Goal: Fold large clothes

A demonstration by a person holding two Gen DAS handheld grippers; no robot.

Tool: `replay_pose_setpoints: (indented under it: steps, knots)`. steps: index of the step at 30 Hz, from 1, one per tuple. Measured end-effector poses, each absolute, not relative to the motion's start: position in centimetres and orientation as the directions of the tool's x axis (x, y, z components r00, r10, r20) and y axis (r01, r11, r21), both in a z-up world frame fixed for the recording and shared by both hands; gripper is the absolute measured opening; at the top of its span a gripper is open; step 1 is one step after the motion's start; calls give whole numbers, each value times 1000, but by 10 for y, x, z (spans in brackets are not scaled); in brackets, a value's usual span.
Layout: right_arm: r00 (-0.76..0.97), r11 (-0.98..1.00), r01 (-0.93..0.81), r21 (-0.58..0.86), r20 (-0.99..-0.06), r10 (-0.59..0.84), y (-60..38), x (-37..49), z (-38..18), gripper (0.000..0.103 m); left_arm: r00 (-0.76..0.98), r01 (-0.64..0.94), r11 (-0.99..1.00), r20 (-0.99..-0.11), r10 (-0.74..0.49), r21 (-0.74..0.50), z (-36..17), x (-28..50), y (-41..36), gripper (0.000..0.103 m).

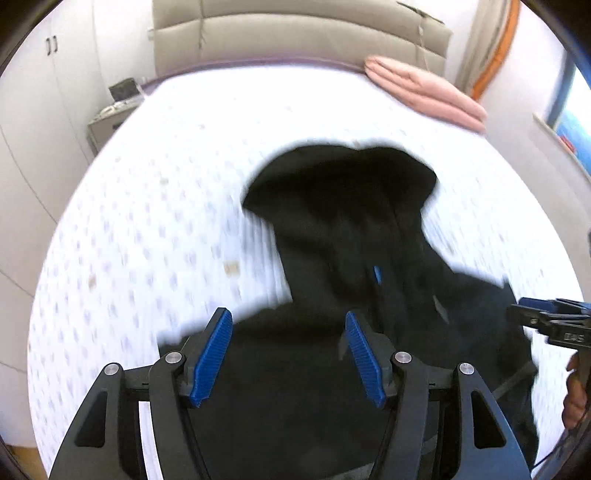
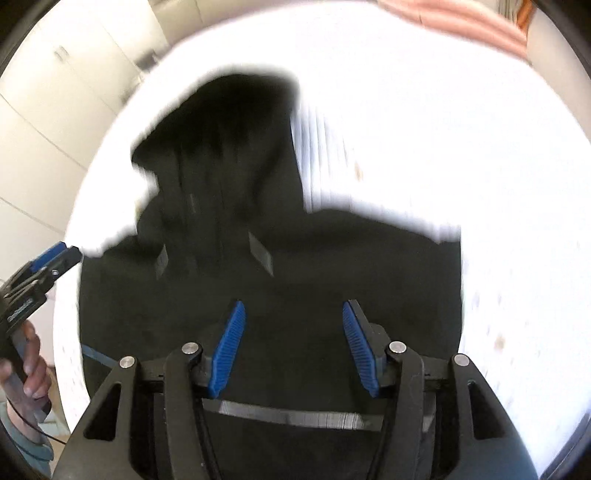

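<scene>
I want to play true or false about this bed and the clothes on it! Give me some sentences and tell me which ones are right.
1. A black garment lies on the bed. True.
2. The folded cloth near the headboard is green. False: the folded cloth is pink.
3. The left gripper has its jaws apart with nothing pinched between them. True.
4. The right gripper is clamped shut on a sock. False: its jaws are apart, empty, above the black garment.
5. The bed sheet is plain red. False: it is white with small pale spots.
</scene>
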State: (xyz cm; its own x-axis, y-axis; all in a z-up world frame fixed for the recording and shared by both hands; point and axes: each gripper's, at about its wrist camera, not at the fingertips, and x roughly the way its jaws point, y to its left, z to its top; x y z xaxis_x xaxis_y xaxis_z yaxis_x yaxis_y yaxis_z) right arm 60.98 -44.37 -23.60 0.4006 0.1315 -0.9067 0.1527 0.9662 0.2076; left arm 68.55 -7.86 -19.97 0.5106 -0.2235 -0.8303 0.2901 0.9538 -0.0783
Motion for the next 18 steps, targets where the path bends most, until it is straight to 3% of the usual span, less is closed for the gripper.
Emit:
replay_pose_setpoints:
  steps: [6,15,16,17,18]
  knots:
    - [523,953,160,255,-841,138,-471,718,-221,59,488,202,968,-841,-234,-151,-219,777,-81,66]
    - [481,938,195,286,-862,163,-477,815,-276,59,407,149,979,-893,-191,-142,-286,856,-98,66]
    - [470,941,195,277,-868,158,-475,825,-284,57,408,137,981,-895,-183,-139,-291,862,-98,61]
    - [468,941,195,276,-869,158,-472,827,-291,44,428,124,983,-887,-175,-135,-294,866,-97,54]
    - [469,941,193,277,-868,159,-471,831,-293,33,440,118,984,-881,-173,-134,-295,869,-96,29]
